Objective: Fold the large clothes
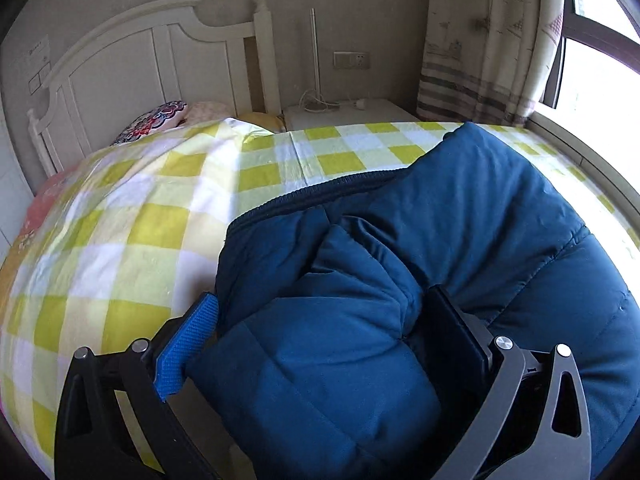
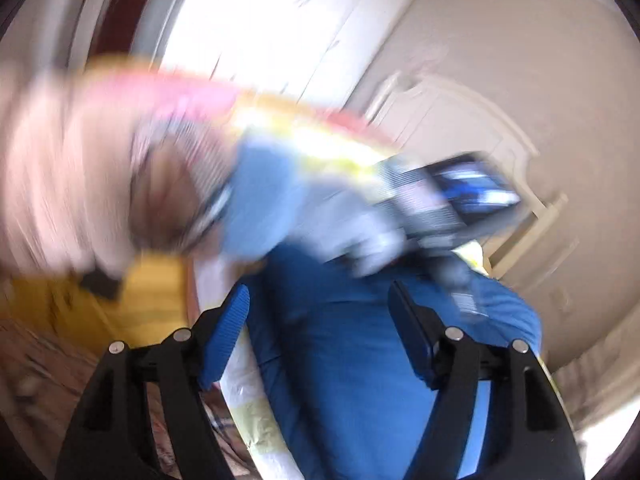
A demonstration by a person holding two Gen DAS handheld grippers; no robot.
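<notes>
My left claw [image 1: 320, 344] pinches a thick bunched fold of the navy quilted jacket [image 1: 460, 216] — the blue pad [image 1: 188, 348] on one side and the dark pad on the other both sink into the padding. Beyond the claw the rest of the jacket lies spread on the bed's yellow-and-white checked sheet [image 1: 132, 216], its zipper edge [image 1: 320, 192] running across just ahead of the fingertips. Farther off stand the white headboard [image 1: 132, 60] and a white nightstand [image 1: 352, 110], with the curtain [image 1: 480, 48] to the right.

My right claw [image 2: 320, 336] stands spread, its pads apart and gripping nothing — the jacket [image 2: 340, 360] lies beneath and between the fingers, though that view is heavily blurred. Ahead of it my gloved left hand [image 2: 280, 208] holds the other tool.
</notes>
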